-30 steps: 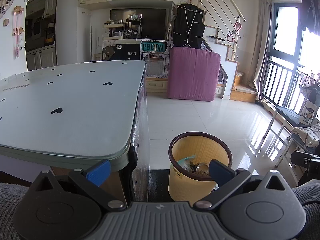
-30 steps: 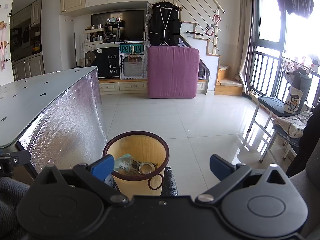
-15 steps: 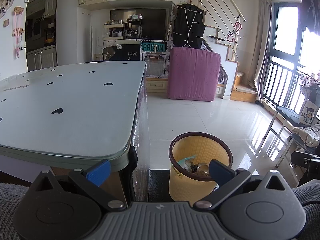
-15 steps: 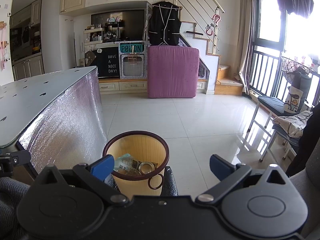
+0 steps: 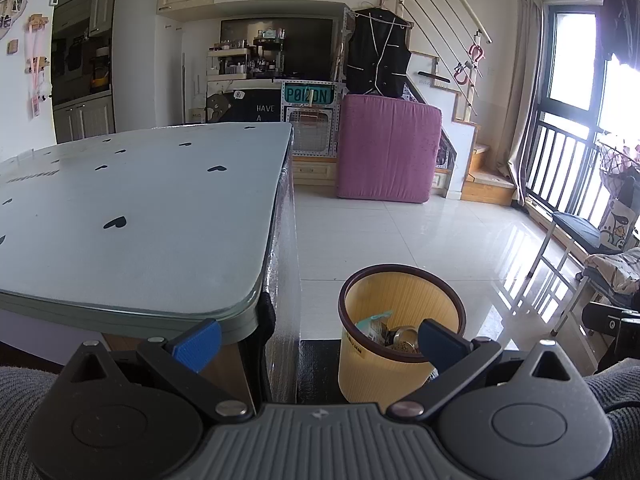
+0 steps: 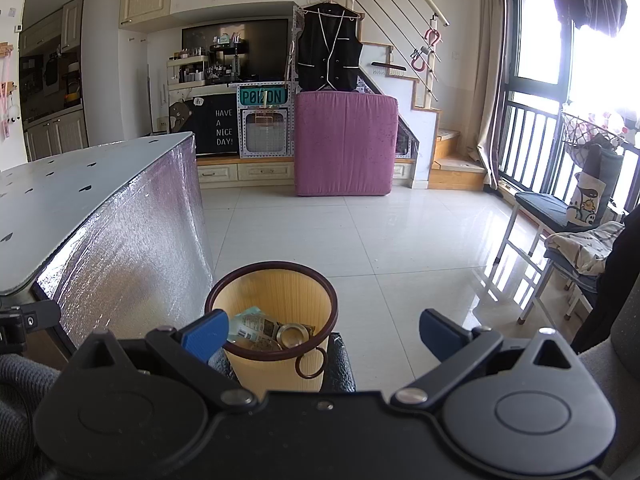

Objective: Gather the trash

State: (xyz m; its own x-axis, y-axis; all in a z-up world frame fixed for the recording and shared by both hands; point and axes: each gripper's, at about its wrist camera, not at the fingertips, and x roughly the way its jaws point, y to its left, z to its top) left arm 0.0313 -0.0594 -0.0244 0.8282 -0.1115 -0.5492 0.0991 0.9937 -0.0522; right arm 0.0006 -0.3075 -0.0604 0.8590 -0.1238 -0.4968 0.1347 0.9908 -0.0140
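Observation:
A yellow waste bin with a dark brown rim [image 5: 400,280] stands on the floor beside the table's near corner; it also shows in the right wrist view [image 6: 272,292]. Inside it lie a crumpled wrapper [image 6: 256,325] and a metal can [image 6: 294,334]. My left gripper [image 5: 318,340] is open and empty, held near the table corner above and behind the bin. My right gripper [image 6: 320,330] is open and empty, held just behind the bin.
A table with a grey heart-patterned top [image 5: 132,208] and a foil-wrapped side [image 6: 132,248] fills the left. A pink mattress [image 6: 346,144] stands at the back. A chair with clothes [image 6: 580,248] stands right, by the balcony railing. White tiled floor [image 6: 360,232] lies between.

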